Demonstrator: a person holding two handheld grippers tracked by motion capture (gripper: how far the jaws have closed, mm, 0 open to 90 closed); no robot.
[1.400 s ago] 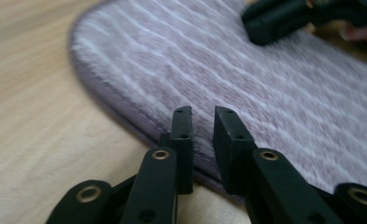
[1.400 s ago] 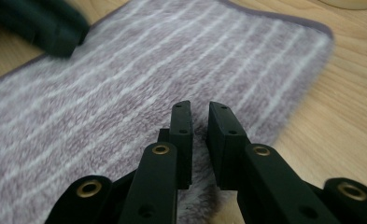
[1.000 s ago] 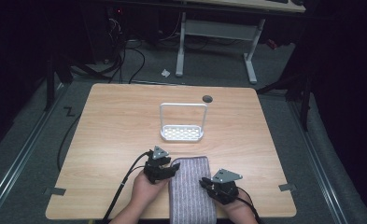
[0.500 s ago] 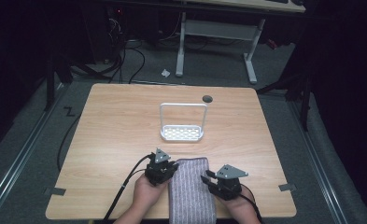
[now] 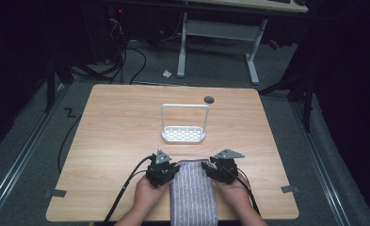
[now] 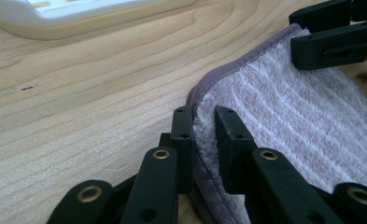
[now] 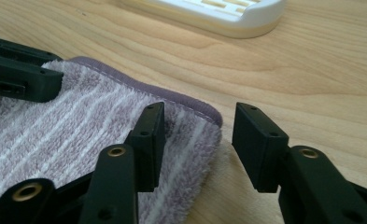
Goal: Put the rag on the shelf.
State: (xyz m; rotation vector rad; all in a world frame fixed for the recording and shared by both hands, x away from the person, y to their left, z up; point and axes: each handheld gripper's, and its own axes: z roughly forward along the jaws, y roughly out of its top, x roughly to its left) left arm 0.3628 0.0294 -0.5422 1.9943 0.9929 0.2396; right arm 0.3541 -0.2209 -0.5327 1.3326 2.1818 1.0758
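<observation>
Currently the step in hand appears to be gripping the far corners of the cloth, probably ahead of lifting or folding it.

1. Light wooden bench point(image 5: 116, 141): carries everything. A white perforated plastic tray with a tall wire hoop handle point(image 5: 183, 134) stands near its middle, well apart from the work at the near edge.

2. Lilac striped terry towel point(image 5: 193, 193): lies flat at the near edge of the bench, between the two hands, its long side running toward the person and its near end reaching the bench edge. Its hemmed far edge faces the tray.

3. Left tongs point(image 6: 204, 140): closed upon the far left corner of the towel. In the left gripper view the two black jaws stand close together with the pile and hem pinched between them, the corner slightly raised off the wood.

4. Right tongs point(image 7: 197, 140): jaws apart, not yet gripping. In the right gripper view the inner jaw rests over the striped pile near the far right corner, while the outer jaw stands over bare wood just beside the hem, so the corner lies between them.

Next move, as judged: bring the right tongs together on that corner, taking in the hem, so both sides are held evenly. An uneven bite could let the right corner slip once the cloth is raised.
</observation>
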